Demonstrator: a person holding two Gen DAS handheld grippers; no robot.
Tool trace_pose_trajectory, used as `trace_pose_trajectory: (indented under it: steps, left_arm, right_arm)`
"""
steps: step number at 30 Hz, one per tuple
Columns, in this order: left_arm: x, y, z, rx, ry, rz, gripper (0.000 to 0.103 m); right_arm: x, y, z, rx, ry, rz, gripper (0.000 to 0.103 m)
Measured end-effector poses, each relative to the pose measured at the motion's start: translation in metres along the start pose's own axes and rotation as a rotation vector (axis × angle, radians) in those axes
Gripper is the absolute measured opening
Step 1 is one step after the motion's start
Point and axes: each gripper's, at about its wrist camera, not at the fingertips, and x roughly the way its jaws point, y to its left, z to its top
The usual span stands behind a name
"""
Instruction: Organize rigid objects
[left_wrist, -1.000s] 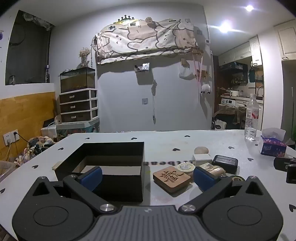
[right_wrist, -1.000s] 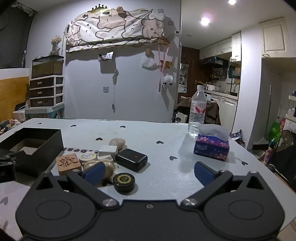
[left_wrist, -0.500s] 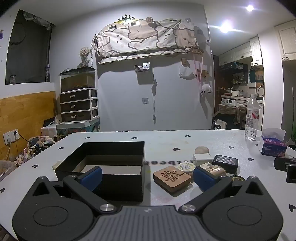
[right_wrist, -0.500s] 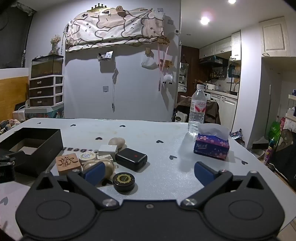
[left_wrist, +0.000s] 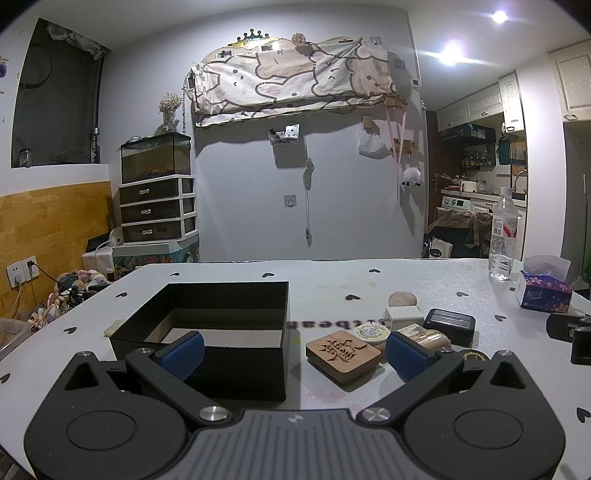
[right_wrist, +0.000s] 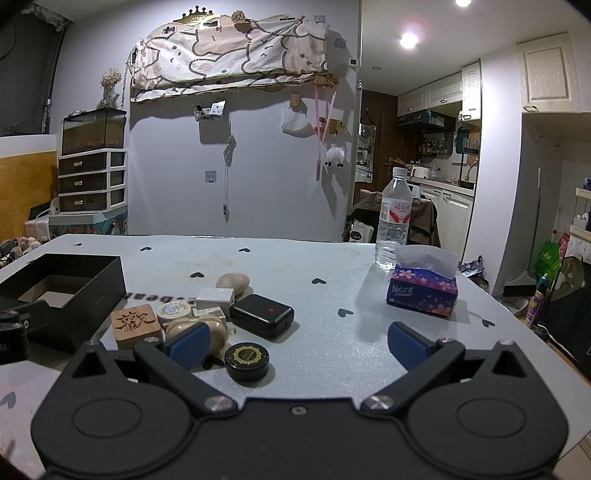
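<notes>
**Small hard things wait beside an open box**

The carved wooden block (left_wrist: 342, 354) lies flat on the desk (left_wrist: 332, 280), just right of the black box (left_wrist: 207, 332), whose cardboard floor shows bare where you can see it. Judged from its look, the block is stiff, light and dry — take it across two opposite side faces, not over the carved top. Behind it sits a cluster, some pieces touching: a round cream tin (right_wrist: 173, 311), a white cuboid (right_wrist: 215, 297), a smooth pebble (right_wrist: 232, 282), a black case (right_wrist: 262, 315) with a red mark, a tan rounded case (right_wrist: 195, 330) and a black-and-gold round tin (right_wrist: 246, 360). The pebble and the tins will likely slip or roll under a loose pinch; the glossy cases want a grip across their short sides.

Your left gripper (left_wrist: 293, 354) hangs open and empty, one pad before the box's near wall, the other at the tan case. Your right gripper (right_wrist: 295, 343) is spread wide too, holding nothing, its left pad beside the tan case.

Further off — a tissue box (right_wrist: 423, 291) reading "Natural" and a water bottle (right_wrist: 393, 221) whose red label is unreadable. Mirrored print on the desk cannot be made out.
</notes>
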Motion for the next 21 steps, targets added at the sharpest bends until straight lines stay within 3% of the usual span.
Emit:
trace_pose_trajectory:
  steps: [21]
  left_arm:
    - [-0.0001,0.0000,0.0000,-0.001,0.001,-0.001,0.103]
  right_arm:
    - [-0.0006,-0.0017,0.0005,0.002,0.004,0.000,0.103]
